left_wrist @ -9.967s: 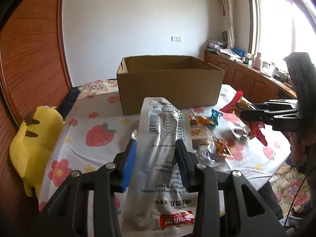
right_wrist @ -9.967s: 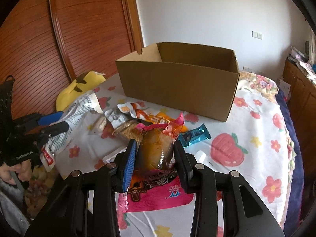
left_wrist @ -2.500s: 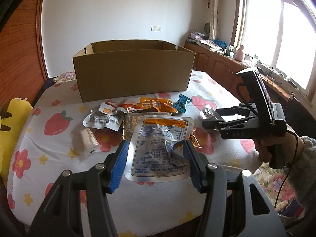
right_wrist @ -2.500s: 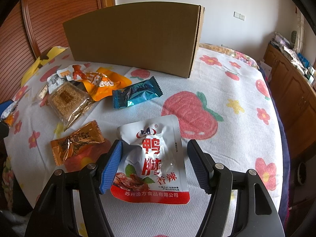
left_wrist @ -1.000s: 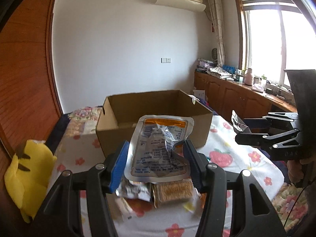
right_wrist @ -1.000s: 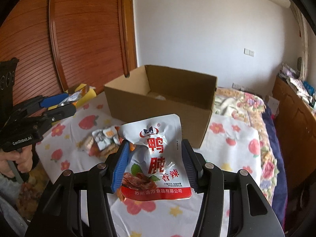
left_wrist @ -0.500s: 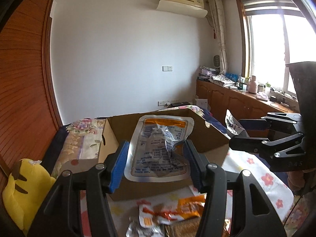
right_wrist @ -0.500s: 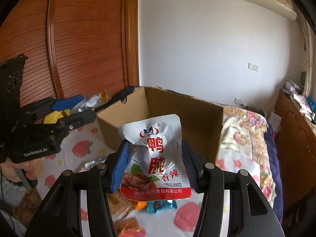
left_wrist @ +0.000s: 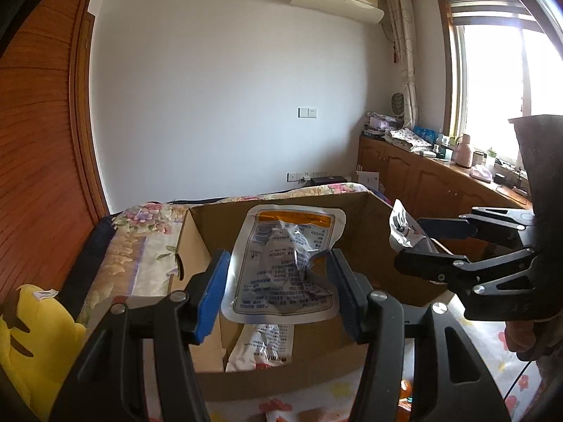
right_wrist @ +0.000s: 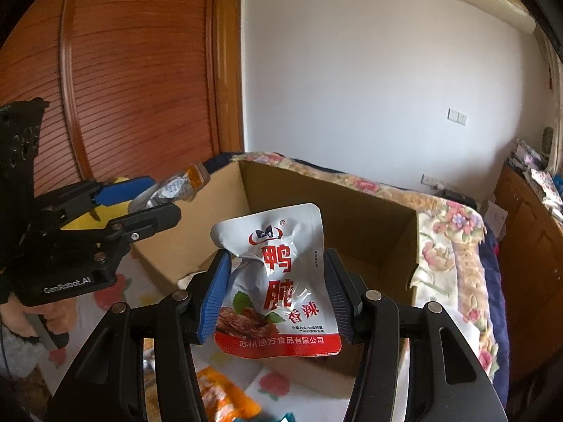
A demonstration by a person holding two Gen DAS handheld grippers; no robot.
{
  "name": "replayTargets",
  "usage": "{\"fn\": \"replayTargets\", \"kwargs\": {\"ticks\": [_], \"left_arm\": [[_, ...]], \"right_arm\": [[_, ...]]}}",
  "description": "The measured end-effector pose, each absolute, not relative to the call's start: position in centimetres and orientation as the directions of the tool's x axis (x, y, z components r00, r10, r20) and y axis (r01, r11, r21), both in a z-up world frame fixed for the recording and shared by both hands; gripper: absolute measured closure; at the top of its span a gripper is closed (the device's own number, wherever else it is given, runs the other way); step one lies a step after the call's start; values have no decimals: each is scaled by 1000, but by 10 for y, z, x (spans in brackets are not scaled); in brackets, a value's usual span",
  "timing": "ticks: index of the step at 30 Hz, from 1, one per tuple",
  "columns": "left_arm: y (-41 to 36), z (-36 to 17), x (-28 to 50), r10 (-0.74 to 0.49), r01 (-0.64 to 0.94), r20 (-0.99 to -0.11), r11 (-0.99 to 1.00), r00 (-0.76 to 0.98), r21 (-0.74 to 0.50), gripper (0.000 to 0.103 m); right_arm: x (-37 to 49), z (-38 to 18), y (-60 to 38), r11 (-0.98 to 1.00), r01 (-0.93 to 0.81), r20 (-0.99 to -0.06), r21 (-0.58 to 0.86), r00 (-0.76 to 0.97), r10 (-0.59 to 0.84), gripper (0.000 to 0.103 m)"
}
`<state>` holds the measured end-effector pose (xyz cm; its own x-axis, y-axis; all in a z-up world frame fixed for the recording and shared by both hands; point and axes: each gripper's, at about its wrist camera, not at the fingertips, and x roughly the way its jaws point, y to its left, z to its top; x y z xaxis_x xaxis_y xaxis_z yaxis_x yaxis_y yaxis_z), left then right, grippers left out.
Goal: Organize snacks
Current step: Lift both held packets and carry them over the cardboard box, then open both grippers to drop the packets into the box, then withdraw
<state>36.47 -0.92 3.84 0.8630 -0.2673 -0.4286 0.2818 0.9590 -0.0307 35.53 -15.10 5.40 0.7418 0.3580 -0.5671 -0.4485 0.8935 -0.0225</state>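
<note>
Above the box mouth: both pouches held aloft, neither dropped yet.
Left hand-held gripper (left_wrist: 278, 281): clamped on the silver pouch (left_wrist: 285, 260), blue pads pressing its two side edges.
Silver pouch: upright between the pads, long axis running away from the wrist, orange band at the far end.
Right hand-held gripper (right_wrist: 278, 292): clamped on the red-and-white pouch (right_wrist: 278, 285), printed face toward the camera, long axis pointing forward along the fingers.
Cardboard box (left_wrist: 366, 232): straight ahead of and below both grippers, top flaps open, interior visible past each pouch.
Inside the box: another white packet (left_wrist: 260, 348) directly beneath the left gripper.
Gripper spacing: apart, side by side, each angled in toward the same opening.
Nearer hand: by judgement the left, already hanging over the box interior; the right seems over the near rim.
Key relation: opening below and slightly forward of each pouch, so release probably needs only a short lowering.
Risk: pouches likely limp, may catch the near wall (right_wrist: 306, 376) if let go too soon.
Counter: loose snacks (right_wrist: 218, 397) below and behind the right gripper, outside the box.
</note>
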Motion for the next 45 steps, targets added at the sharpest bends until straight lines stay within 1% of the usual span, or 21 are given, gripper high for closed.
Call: {"fn": "replayTargets", "kwargs": {"ticks": [7,12,15,18,20,22,24,26,32,36,41,45], "left_arm": [[-17,20,377,-279,295,-447,955,850,-36,47],[-23,15,383,-280,302,-461,953,842,-27,46],[-22,12,385,-278,298,-470,954,838,-32,43],[-21,11,386,-284,302,-485,952,827,-42,41],[-20,13,385,-283,300,-475,953,833,-40,37],[-20,15,383,-283,304,-469,952,836,-34,35],[-21,16,381,-276,299,-467,954,840,-27,34],[-21,18,376,-283,306,-466,952,838,-28,34],[-11,24,353,-277,296,-457,955,845,-32,34],[-7,28,335,-255,285,-450,959,856,-3,34],[2,28,310,-250,282,-458,960,853,0,34],[12,19,290,-246,273,-472,962,846,-13,34]], "right_arm": [[379,28,-161,911,-412,-589,23,731,345,49],[389,21,-162,914,-405,-603,29,722,339,48],[392,17,-161,916,-401,-611,25,719,331,47],[396,12,-164,921,-388,-626,39,709,325,44],[400,8,-166,922,-384,-643,41,697,319,43],[399,8,-166,922,-385,-642,32,699,314,38],[399,9,-165,925,-379,-643,23,703,304,34],[397,10,-166,925,-378,-643,38,699,312,34],[375,23,-174,921,-384,-625,71,702,341,34],[354,33,-177,920,-386,-624,68,703,342,34],[320,40,-180,919,-387,-620,73,704,346,34],[295,35,-181,915,-394,-631,86,689,356,34]]}}
